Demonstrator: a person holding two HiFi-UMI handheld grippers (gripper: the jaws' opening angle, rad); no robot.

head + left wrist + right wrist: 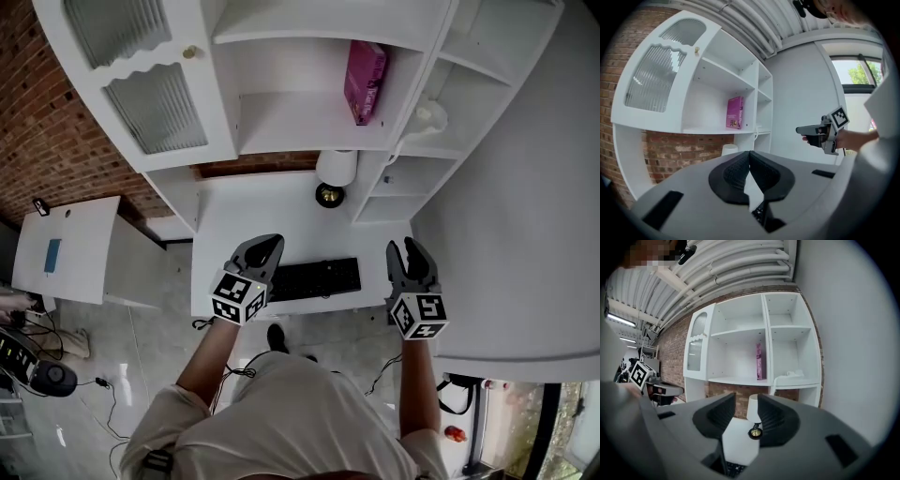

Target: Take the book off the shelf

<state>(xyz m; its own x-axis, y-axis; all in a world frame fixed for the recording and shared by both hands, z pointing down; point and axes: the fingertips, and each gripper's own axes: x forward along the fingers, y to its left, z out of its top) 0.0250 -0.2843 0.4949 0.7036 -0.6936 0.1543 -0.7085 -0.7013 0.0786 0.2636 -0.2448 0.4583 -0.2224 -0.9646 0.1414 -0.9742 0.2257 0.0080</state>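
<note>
A pink book (364, 82) stands upright at the right end of the middle shelf of a white shelf unit (309, 136). It also shows in the left gripper view as the book (735, 113) and in the right gripper view as the book (759, 361). My left gripper (266, 247) hovers over the desk's front edge, well short of the shelf, its jaws (749, 157) shut with nothing in them. My right gripper (405, 251) hangs level with it on the right, jaws (746, 401) open and empty.
A black keyboard (314, 278) lies on the white desk (244, 216) between the grippers. A white lamp (336, 172) with a brass base stands under the shelf. A cabinet door with ribbed glass (141, 75) is left of the book. A white wall (525, 225) closes the right side.
</note>
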